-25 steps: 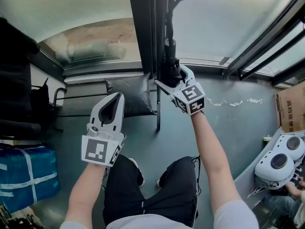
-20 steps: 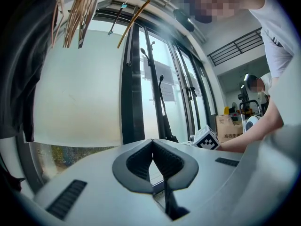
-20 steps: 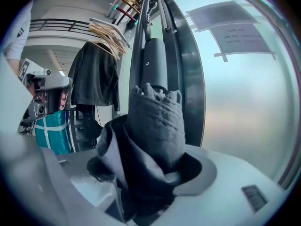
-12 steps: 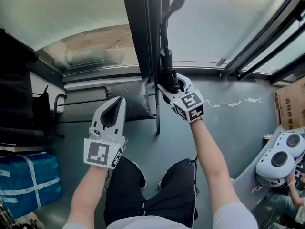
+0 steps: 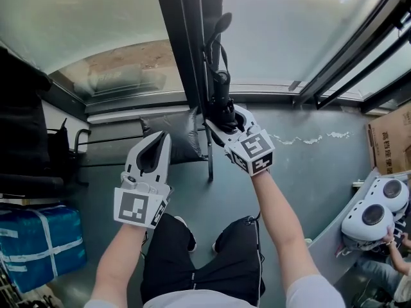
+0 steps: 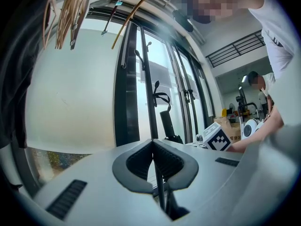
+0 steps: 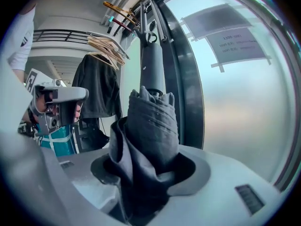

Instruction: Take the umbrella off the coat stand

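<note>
Right gripper [image 5: 221,117] jaws have just been closing, now clamped on cloth of folded black umbrella [image 7: 153,126]. Umbrella upright beside coat stand [image 5: 210,162] pole, strap running up toward hook [image 5: 221,24]. Umbrella sits closer under hook than 1 second ago. Left gripper [image 6: 153,145] jaws pressed together, nothing between, hovering left of pole.

- Blue bundle [image 5: 38,249]: crossed with white straps, on the floor [image 5: 314,172], lower left.
- Grey cushion [image 5: 174,132]: below the window, against a dark metal frame.
- Black bag [image 5: 54,143]: left of that frame.
- Cardboard box [image 5: 393,145]: right edge, dark print on its side.
- Two white devices [image 5: 376,213]: round lenses, side by side, lower right.
- Dark jacket [image 7: 96,91]: hanging beneath wooden hangers [image 7: 109,45].
- Paper notice [image 7: 233,41]: on the window glass.
</note>
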Demonstrator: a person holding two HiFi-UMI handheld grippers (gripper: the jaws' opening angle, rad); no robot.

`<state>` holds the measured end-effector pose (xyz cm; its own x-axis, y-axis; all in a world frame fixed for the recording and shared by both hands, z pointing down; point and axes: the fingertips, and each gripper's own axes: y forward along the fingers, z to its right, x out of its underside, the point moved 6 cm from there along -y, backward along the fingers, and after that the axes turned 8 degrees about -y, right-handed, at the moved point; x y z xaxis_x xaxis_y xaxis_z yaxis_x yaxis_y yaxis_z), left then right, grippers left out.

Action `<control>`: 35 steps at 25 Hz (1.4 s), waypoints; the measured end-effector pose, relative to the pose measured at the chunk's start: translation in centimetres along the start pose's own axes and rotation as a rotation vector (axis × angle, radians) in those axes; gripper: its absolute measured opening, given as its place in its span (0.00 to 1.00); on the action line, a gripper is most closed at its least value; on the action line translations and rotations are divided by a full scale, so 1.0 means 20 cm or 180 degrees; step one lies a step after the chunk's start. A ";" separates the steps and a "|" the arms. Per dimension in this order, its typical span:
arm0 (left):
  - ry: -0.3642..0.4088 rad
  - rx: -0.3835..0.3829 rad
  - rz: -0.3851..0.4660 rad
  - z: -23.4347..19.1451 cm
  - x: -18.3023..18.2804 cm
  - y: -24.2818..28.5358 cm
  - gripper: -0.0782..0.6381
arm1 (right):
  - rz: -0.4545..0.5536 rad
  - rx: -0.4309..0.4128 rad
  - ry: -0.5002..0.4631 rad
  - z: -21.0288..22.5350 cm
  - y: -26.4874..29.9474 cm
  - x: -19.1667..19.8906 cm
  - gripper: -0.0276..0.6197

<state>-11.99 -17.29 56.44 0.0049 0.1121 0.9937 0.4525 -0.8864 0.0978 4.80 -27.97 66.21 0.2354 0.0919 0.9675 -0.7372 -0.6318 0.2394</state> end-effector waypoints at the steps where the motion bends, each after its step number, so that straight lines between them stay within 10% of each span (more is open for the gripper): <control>1: 0.0000 -0.0003 -0.0010 0.01 -0.01 0.00 0.14 | -0.0007 -0.0004 -0.0038 0.00 -0.01 -0.02 0.43; 35: -0.0194 -0.0095 -0.0341 0.17 -0.44 -0.14 0.14 | 0.0115 0.0182 0.0391 -0.02 -0.28 -0.52 0.43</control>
<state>-10.31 -14.29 47.16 0.0127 0.2331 0.9724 0.4267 -0.8807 0.2056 6.19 -25.03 54.94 0.1276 0.1597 0.9789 -0.7057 -0.6789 0.2027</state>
